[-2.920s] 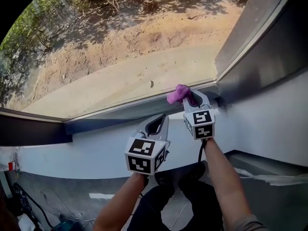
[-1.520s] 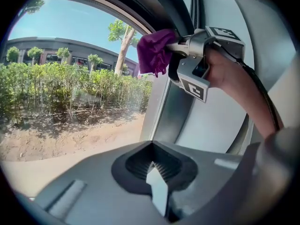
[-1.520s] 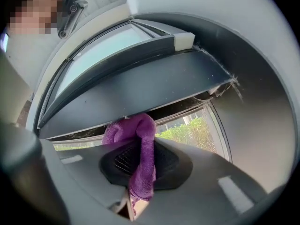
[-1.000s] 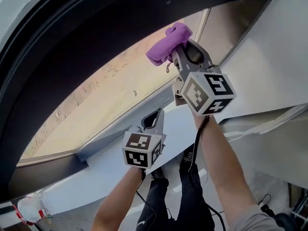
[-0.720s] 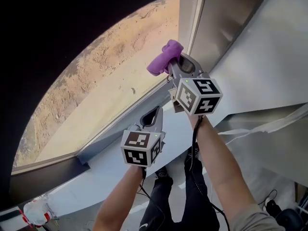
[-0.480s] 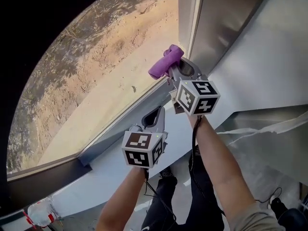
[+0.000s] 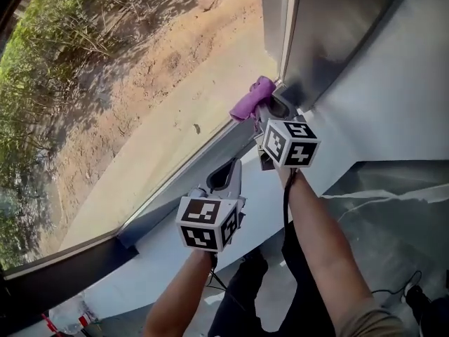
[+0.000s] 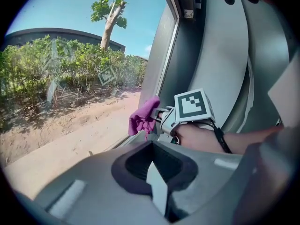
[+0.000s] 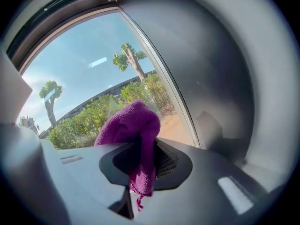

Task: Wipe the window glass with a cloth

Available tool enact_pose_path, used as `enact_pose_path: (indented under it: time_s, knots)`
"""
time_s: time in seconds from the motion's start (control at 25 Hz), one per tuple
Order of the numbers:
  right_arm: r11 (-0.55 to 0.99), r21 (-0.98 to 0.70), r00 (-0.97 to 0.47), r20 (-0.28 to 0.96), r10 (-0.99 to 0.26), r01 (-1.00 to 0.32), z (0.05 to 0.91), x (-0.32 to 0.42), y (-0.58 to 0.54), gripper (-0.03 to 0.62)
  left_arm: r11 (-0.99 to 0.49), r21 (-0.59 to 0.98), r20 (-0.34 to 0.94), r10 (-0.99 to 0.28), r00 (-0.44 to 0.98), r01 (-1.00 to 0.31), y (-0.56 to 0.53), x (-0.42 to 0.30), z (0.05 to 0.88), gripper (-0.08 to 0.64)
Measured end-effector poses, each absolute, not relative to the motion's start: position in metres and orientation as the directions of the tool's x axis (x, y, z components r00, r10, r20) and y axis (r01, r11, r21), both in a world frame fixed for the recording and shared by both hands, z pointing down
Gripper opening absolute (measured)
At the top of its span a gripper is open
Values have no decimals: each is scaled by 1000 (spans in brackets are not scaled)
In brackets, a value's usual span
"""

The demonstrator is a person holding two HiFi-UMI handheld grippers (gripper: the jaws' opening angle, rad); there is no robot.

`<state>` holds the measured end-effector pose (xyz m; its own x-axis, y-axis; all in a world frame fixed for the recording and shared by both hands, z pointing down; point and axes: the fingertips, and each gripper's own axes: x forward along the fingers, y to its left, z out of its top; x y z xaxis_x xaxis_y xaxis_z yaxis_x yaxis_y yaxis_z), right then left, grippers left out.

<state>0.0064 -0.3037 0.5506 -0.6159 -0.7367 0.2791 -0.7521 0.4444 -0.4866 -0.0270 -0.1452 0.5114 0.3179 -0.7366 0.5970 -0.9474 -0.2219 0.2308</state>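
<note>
Between the jaws of my right gripper (image 9: 140, 168) sits the purple cloth (image 9: 132, 125). It is pinched fast, with a bunched fold standing above them and a frayed tail hanging below. The jaws of my left gripper (image 7: 226, 174) are drawn together on nothing, and it hangs lower, over the white ledge (image 7: 161, 258), short of the pane.

Out from the right jaws, the cloth meets the window glass (image 7: 126, 118) at its right edge. It is just beside the grey upright frame (image 7: 323, 41) and near the corner where that frame joins the bottom rail (image 7: 203, 161).

A second ago the cloth was higher up the pane. Since then I have brought it down along the right edge, back toward the corner where it sat nearly three seconds ago. I read that as one up-and-down stroke along this edge, almost done.

By my judgement most of the pane, the wide stretch to the left, is still to be covered. A small dark speck (image 7: 197, 128) shows there, though I cannot tell whether it lies on the glass or beyond it. The next pass probably calls for shifting the cloth leftward while keeping it pressed flat.
</note>
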Motion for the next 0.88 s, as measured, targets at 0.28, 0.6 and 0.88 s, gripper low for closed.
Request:
enact_pose_path:
  time_s: [0.28,0.6,0.88]
  knots:
    - [339,-465,-555,482,-678,-818,611,5,-304,80,-222,234,628,-709,322,-946,-149,-27,528,0]
    - [242,-479,-523,634,-570,-844,640,14,-304,80,-226,211,637,-706,310,-951,-157,-29,510,0]
    - [291,-559,-576,441,-689,-776,517,41,-307,78,-270,194,606,-723,331,-943,-167,-16,458,0]
